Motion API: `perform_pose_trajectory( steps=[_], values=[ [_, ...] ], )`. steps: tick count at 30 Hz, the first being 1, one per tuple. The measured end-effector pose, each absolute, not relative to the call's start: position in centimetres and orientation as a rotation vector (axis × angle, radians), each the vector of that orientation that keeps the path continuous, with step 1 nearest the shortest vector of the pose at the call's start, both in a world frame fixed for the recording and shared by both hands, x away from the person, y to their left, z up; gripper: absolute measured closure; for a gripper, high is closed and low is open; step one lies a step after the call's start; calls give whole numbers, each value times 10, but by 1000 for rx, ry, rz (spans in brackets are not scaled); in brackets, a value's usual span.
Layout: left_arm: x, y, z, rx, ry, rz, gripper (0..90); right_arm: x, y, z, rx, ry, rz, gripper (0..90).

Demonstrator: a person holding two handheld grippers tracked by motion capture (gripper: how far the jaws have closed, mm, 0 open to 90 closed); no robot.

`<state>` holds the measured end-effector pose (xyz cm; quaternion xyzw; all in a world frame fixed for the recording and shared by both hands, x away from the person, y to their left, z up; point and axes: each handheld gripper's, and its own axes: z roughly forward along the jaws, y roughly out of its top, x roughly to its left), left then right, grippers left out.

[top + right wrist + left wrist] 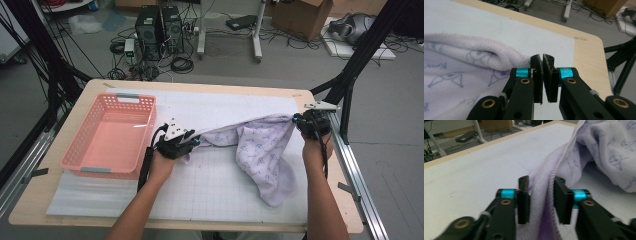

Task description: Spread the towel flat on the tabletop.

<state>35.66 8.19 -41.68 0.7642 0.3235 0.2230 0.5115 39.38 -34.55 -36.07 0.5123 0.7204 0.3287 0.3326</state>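
Stretching one lilac towel (260, 150) between your two grippers looks like the step in hand: it hangs over the white mat (220, 195) on the table (30, 200), one edge taut, the rest sagging to the mat. One pink basket (107, 135) sits empty, left of the towel. Your right gripper (542, 65) has its jaws pressed together on a towel corner near the table's right edge. Your left gripper (540, 192) holds a fold of towel edge between jaws that stand a little apart. Next, I judge, you must keep both pinches firm and bring the corners together without letting the hem slip.
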Motion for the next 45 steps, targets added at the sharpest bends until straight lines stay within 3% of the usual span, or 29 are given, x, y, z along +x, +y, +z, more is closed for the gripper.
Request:
perform_pose_trajectory(
  steps=[2, 3, 8, 12, 13, 14, 15, 19, 21, 22, 23, 25, 26, 28, 29, 33, 39, 44, 45],
  values=[
    [355, 82, -415, 1820, 795, 528, 536, 390, -348, -363, 1340, 1882, 857, 845],
    [354, 83, -413, 1810, 804, 535, 500, 384, -350, -365, 1349, 1878, 897, 755],
    [342, 85, -402, 1790, 760, 544, 476, 363, -350, -365, 1313, 1882, 978, 664],
    [342, 76, -407, 1854, 758, 461, 410, 340, -343, -364, 1243, 1930, 1038, 595],
    [345, 70, -415, 1903, 781, 425, 385, 329, -334, -367, 1202, 1974, 1076, 526],
    [345, 70, -415, 1903, 781, 425, 371, 329, -334, -367, 1202, 1974, 1076, 526],
    [348, 64, -421, 1938, 804, 402, 354, 317, -323, -373, 1192, 2013, 1120, 448],
    [356, 55, -435, 2047, 832, 413, 358, 295, -292, -391, 1145, 2132, 1185, 360],
    [359, 54, -438, 2075, 844, 428, 436, 289, -276, -401, 1093, 2206, 1167, 330],
    [360, 53, -440, 2085, 852, 444, 436, 289, -276, -401, 1093, 2206, 1167, 330],
    [362, 55, -441, 2082, 873, 480, 638, 290, -266, -414, 1086, 2293, 1138, 331],
    [364, 58, -439, 2067, 888, 487, 811, 293, -260, -428, 1115, 2365, 1108, 368],
    [365, 60, -438, 2051, 895, 492, 811, 293, -260, -428, 1115, 2365, 1108, 368],
    [367, 69, -432, 1982, 910, 491, 828, 295, -258, -437, 1132, 2415, 1090, 476],
    [368, 72, -430, 1957, 910, 499, 831, 291, -258, -437, 1104, 2420, 1106, 656],
    [380, 75, -413, 1946, 885, 549, 832, 275, -257, -431, 1049, 2491, 1170, 751],
    [400, 69, -402, 1859, 901, 552, 832, 248, -260, -424, 977, 2559, 1233, 752],
    [411, 65, -402, 1768, 932, 560, 800, 229, -272, -413, 993, 2519, 1248, 662],
    [413, 64, -404, 1748, 967, 535, 622, 231, -277, -405, 971, 2461, 1244, 507]
  ],
)
